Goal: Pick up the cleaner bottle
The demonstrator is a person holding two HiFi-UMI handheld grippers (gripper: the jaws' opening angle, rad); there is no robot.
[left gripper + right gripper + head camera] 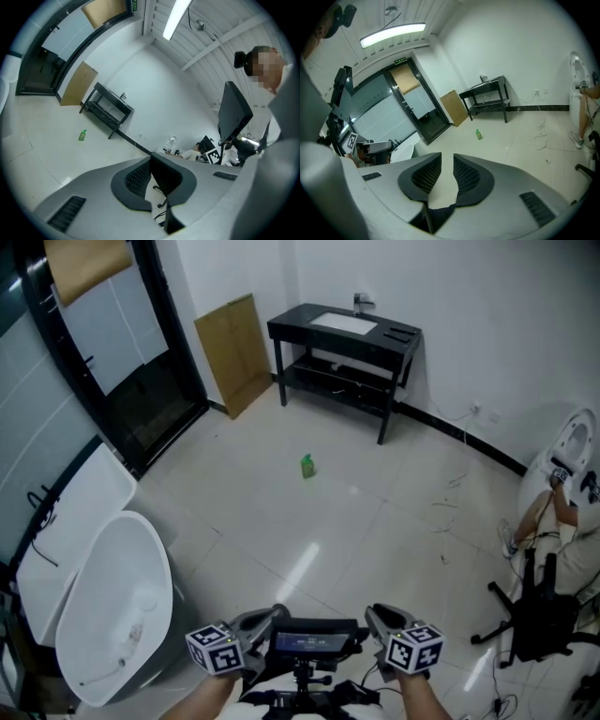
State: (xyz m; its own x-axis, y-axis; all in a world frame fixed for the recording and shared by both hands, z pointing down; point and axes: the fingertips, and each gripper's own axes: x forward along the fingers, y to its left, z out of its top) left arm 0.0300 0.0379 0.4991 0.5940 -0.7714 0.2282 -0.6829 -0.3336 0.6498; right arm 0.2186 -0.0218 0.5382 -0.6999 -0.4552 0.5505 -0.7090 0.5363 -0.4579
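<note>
Room: a pale glossy floor [375,521] is stretching out under white walls, and a black-framed glass door [122,352] is running along the left side.
Cleaner bottle: the small green cleaner bottle [307,466] is standing upright and alone on the open floor near the middle of the room; it is also showing small in the left gripper view [82,135] and the right gripper view [478,134].
Behind the bottle: a black washstand [405,341] with a white basin [344,322] is standing against the far wall, and a brown board [234,352] is leaning just to its left.
Left gripper: the left gripper [272,613] is hovering low and near the person, well apart from the bottle; its jaws are meeting at the tips with nothing between them [151,159].
Right gripper: the right gripper [375,612] is hanging beside the left one, just as far from the bottle; its jaws are standing a narrow gap apart, gripping nothing [447,159].
Between the grippers: a small dark screen [314,641] is sitting on a mount.
Left edge: a white bathtub [112,615] is lying on the floor.
Right edge: a person [562,521] is crouching by a white toilet [574,442], with a black chair [539,615] standing nearby.
</note>
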